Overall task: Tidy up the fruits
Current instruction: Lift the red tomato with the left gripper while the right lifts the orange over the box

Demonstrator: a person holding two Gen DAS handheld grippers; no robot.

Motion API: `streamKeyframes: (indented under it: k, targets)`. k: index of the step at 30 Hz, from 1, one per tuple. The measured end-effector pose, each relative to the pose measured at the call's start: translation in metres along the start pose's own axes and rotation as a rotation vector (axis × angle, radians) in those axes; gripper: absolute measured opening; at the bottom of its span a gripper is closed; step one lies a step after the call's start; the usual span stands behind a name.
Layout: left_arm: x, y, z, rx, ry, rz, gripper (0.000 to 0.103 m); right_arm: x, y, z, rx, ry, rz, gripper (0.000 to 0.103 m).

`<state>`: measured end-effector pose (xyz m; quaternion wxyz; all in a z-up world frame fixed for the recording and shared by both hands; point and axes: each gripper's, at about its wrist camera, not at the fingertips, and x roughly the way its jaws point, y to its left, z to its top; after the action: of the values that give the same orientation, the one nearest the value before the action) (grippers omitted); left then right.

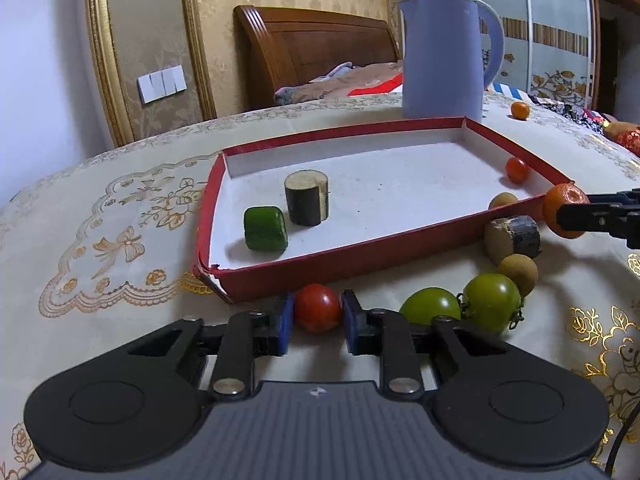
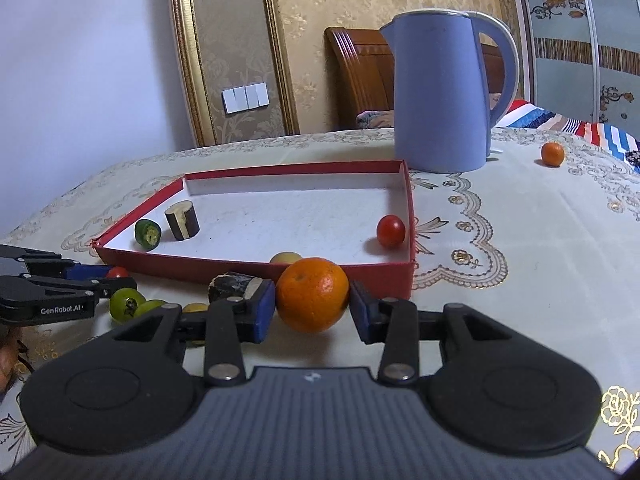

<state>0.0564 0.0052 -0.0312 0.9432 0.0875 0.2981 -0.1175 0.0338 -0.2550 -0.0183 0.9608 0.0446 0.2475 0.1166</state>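
My left gripper (image 1: 319, 322) is shut on a small red tomato (image 1: 318, 308), low on the cloth just in front of the red tray (image 1: 320, 268). In the right wrist view my right gripper (image 2: 313, 312) is shut on an orange (image 2: 312, 294), its blue pads pressed against both sides, close to the tray's near wall (image 2: 200, 270). The tray holds a green piece (image 1: 265, 228), a dark cylinder (image 1: 307, 198), a red cherry tomato (image 1: 517, 170) and a tan round fruit (image 1: 503, 201). Two green tomatoes (image 1: 430, 306) (image 1: 492, 300), a cut dark stalk piece (image 1: 512, 238) and a brown round fruit (image 1: 518, 274) lie outside.
A tall blue kettle (image 2: 440, 100) stands behind the tray's far right corner. A small orange (image 2: 553, 154) lies alone on the cloth to its right. The embroidered tablecloth (image 2: 520, 240) stretches right of the tray. A wall and a bed headboard stand beyond the table.
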Motion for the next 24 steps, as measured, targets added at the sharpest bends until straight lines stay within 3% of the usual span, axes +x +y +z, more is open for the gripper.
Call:
streamKeyframes:
  k: [12,18,24]
  targets:
    - [-0.011,-0.001,0.004,-0.01,-0.045,0.038,0.024,-0.004,-0.001,0.001,0.006,-0.022,-0.008,0.038]
    - [-0.019,-0.009,0.026,-0.007,-0.067,-0.007,0.024,-0.004,0.003,0.016,-0.022,-0.05,-0.018,0.038]
    - [0.001,-0.01,0.058,-0.063,-0.031,-0.013,0.024,0.007,0.011,0.044,-0.064,-0.067,-0.024,0.038]
